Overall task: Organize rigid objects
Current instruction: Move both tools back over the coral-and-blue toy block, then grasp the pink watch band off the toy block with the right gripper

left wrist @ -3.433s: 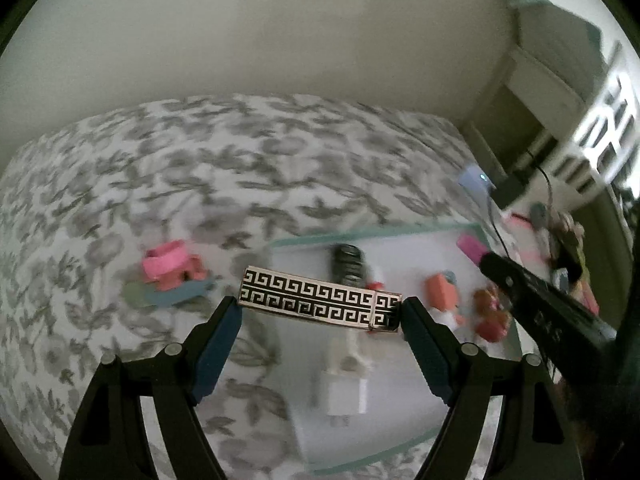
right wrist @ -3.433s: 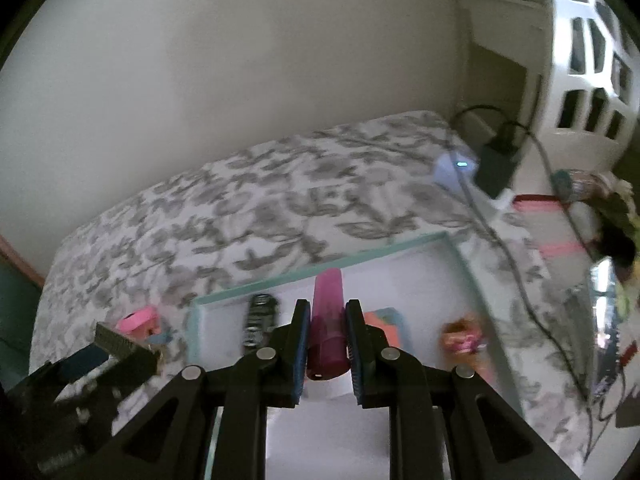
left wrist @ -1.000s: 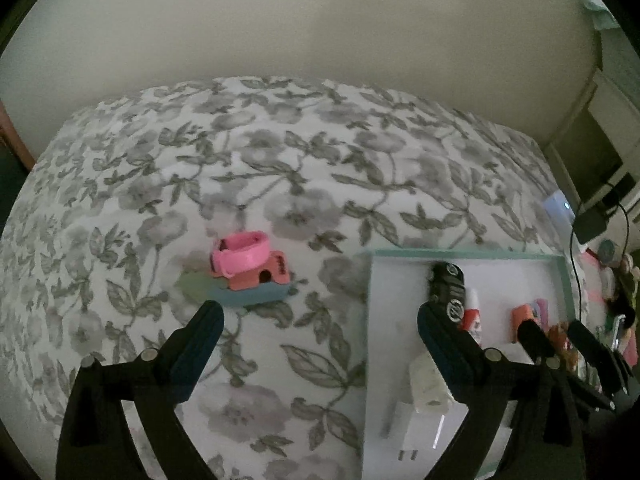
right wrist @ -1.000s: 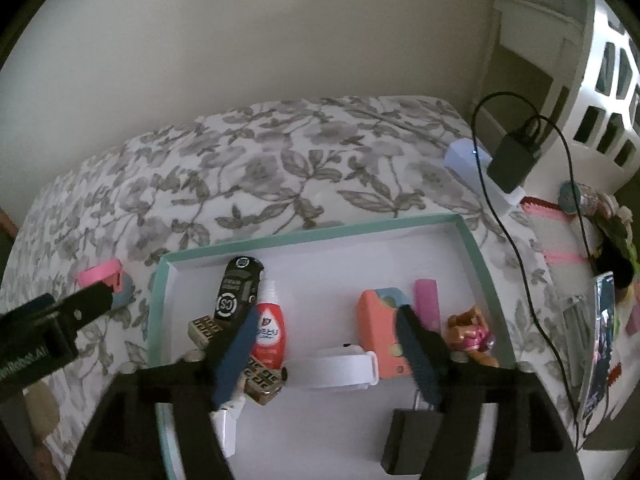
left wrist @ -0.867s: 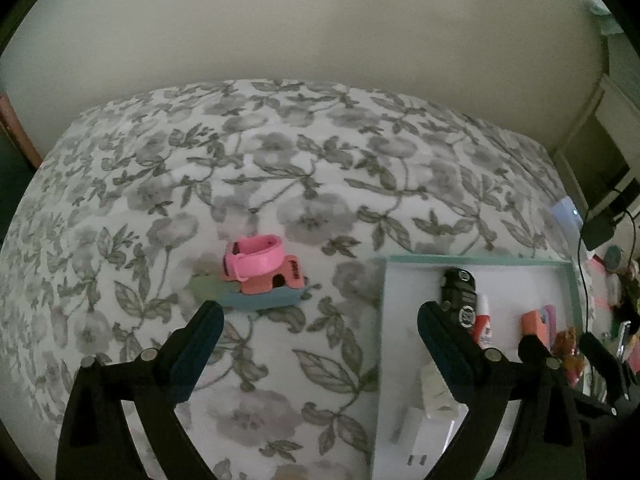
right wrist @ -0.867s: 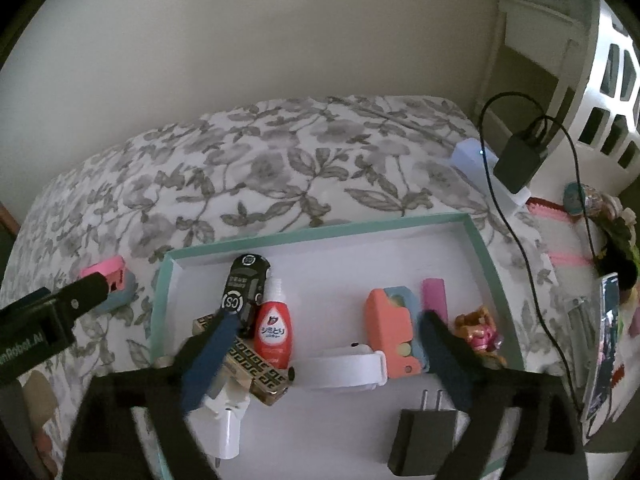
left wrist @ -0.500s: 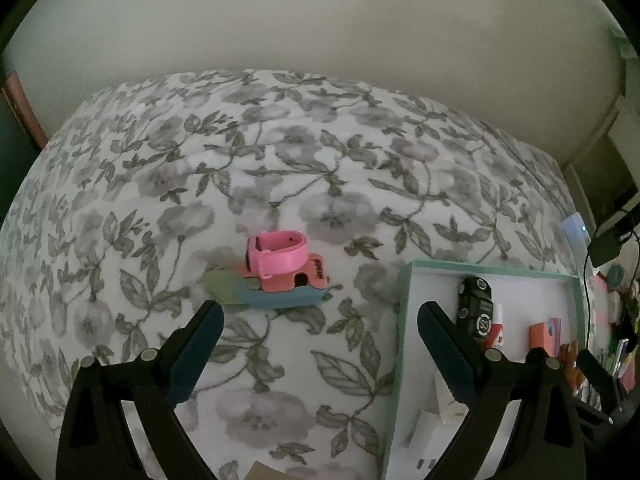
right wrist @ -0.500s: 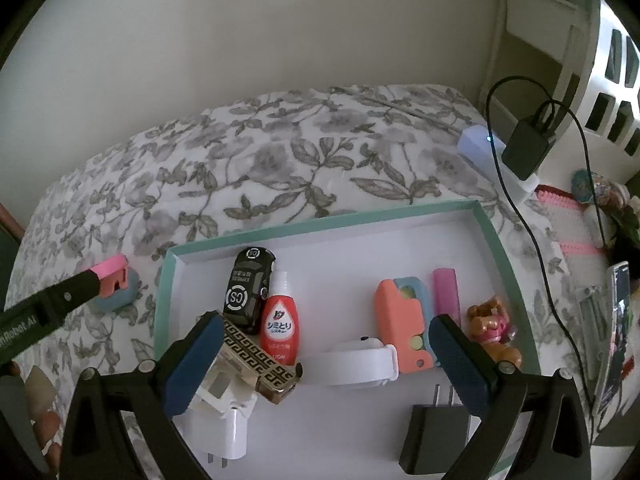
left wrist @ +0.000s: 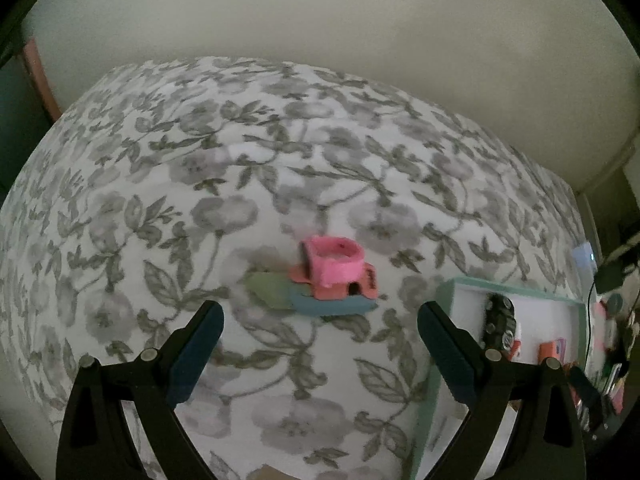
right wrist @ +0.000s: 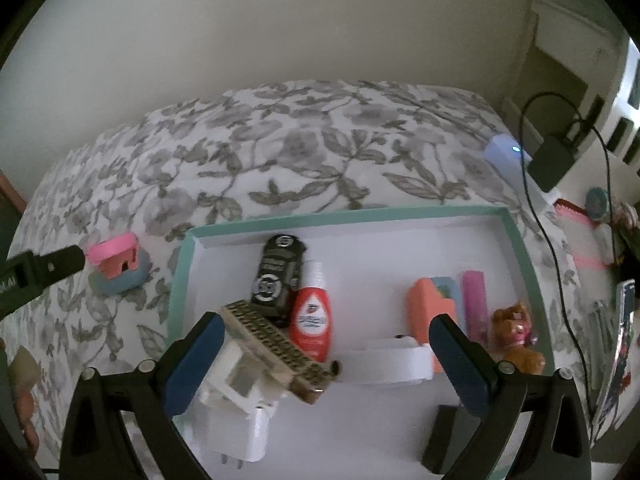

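Observation:
A pink toy pile on a blue and green base lies on the floral bedspread, just ahead of my left gripper, which is open and empty. It also shows in the right wrist view, left of the tray. A teal-rimmed white tray holds a black toy car, a red bottle, a patterned box on a white plug, an orange toy, a pink stick, a brown figure and a black plug. My right gripper is open above the tray.
The tray's left end shows in the left wrist view. A white hub, a black adapter with its cable and small clutter sit right of the bed. A wall runs behind the bed.
My left gripper let go of the patterned box in the tray and swung left toward the pink toy. My right gripper released the pink stick in the tray and opened wide.

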Tool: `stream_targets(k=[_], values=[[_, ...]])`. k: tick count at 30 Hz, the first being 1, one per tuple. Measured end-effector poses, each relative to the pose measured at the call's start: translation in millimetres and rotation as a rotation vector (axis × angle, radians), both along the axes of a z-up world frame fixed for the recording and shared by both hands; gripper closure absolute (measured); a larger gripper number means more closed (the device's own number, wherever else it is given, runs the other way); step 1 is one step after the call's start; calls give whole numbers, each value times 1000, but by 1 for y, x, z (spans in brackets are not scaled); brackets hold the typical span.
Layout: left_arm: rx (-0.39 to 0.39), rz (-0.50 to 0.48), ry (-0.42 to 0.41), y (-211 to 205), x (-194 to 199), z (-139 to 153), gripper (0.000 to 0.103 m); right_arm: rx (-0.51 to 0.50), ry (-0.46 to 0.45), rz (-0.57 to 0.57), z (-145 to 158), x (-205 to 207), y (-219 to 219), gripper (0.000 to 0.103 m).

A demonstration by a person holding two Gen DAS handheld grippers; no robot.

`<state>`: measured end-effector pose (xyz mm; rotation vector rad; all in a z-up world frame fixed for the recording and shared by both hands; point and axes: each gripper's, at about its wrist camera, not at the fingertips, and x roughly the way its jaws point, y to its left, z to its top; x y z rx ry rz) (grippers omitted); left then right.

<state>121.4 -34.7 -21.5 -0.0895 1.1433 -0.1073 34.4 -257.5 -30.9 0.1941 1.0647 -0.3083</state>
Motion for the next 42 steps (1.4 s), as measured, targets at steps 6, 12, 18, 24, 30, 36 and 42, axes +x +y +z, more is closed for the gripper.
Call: stream_targets(k=[6, 12, 18, 24, 30, 36, 42], values=[[-34, 86, 15, 40, 9, -5, 5, 18, -9, 59, 2, 13, 30, 0], [-60, 168, 7, 78, 16, -7, 5, 47, -16, 91, 3, 27, 54, 0], [-74, 190, 13, 93, 23, -11, 5, 77, -26, 120, 3, 44, 74, 0], [-94, 159, 69, 87, 31, -27, 5, 119, -29, 172, -2, 63, 98, 0], [-111, 240, 125, 102, 37, -47, 5, 153, -29, 197, -11, 83, 112, 0], [-118, 305, 151, 120, 45, -59, 5, 184, -39, 227, -23, 106, 129, 0], [-120, 322, 177, 126, 50, -71, 5, 156, -33, 280, -36, 121, 149, 6]])
